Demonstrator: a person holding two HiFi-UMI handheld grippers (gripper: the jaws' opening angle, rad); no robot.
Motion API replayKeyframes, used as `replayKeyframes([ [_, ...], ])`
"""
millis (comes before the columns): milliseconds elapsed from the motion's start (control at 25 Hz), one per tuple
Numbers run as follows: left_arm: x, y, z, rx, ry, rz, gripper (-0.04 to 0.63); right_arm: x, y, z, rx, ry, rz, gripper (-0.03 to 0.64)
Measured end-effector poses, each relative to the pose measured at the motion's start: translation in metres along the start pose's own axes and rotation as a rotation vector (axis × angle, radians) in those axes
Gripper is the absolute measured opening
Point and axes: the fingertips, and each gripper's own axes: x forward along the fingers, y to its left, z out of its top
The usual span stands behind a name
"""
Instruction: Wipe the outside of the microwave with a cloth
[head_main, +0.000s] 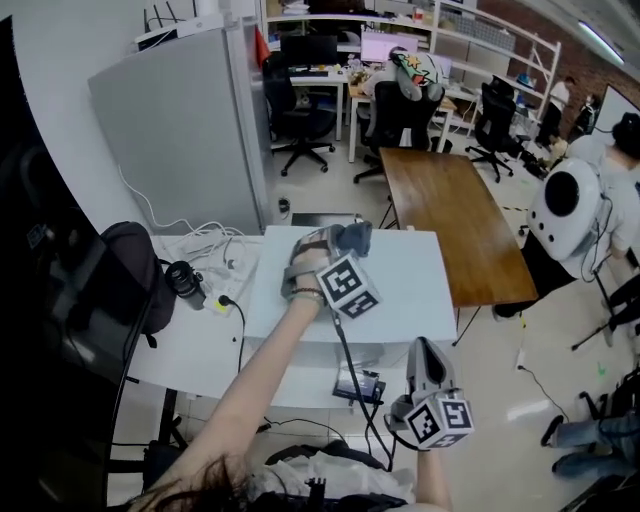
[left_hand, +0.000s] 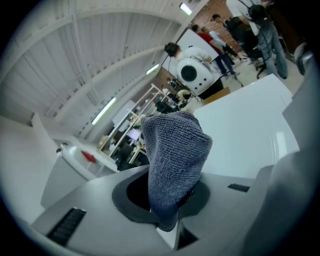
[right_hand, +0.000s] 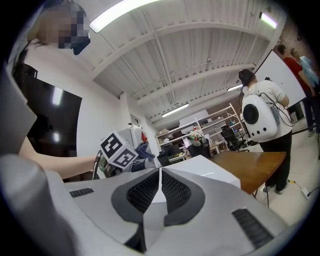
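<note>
**Cloth Up on the Microwave**

Closest to the person is the right gripper (head_main: 422, 352). It hangs low, near the person's body. Its two jaws are pressed together with nothing between them. Wiping likely needs only one tool, so this one seems to be kept out of the way.

A little farther out, the left gripper (head_main: 345, 240) reaches over the white microwave (head_main: 400, 290). Its jaws are pinching a grey-blue cloth (head_main: 357, 236). The cloth is bunched up and pokes out past the jaws, probably so the soft part meets the box and the hard jaws do not. It sits by the far edge of the microwave's flat top. The pictures do not show whether it is pressing down on the top or just above it.

The microwave stands on a white table (head_main: 190, 345), so its top is easy to reach from above. The sides and front look harder to get at (they face away from the head camera).

Beyond it are a long wooden table (head_main: 450, 215) and a tall grey cabinet (head_main: 185, 130). Farthest off stand black office chairs (head_main: 300, 115) and a person with a round white backpack (head_main: 563, 205).
</note>
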Motion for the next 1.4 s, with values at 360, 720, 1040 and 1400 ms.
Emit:
replayKeyframes([
  [360, 0.071, -0.118, 0.163, 0.238, -0.16, -0.172, 0.051, -0.036, -0.058, 0.021, -0.006, -0.06, -0.179, 0.031],
  [720, 0.096, -0.137, 0.158, 0.201, -0.124, -0.227, 0.051, -0.035, -0.072, 0.024, 0.018, -0.061, -0.213, 0.031],
  [1040, 0.099, -0.091, 0.077, 0.116, -0.012, -0.194, 0.051, 0.023, -0.025, 0.038, -0.064, -0.041, -0.028, 0.031],
  [1400, 0.083, -0.022, -0.043, 0.039, 0.166, -0.097, 0.051, 0.082, 0.022, 0.042, -0.099, 0.014, 0.109, 0.031],
])
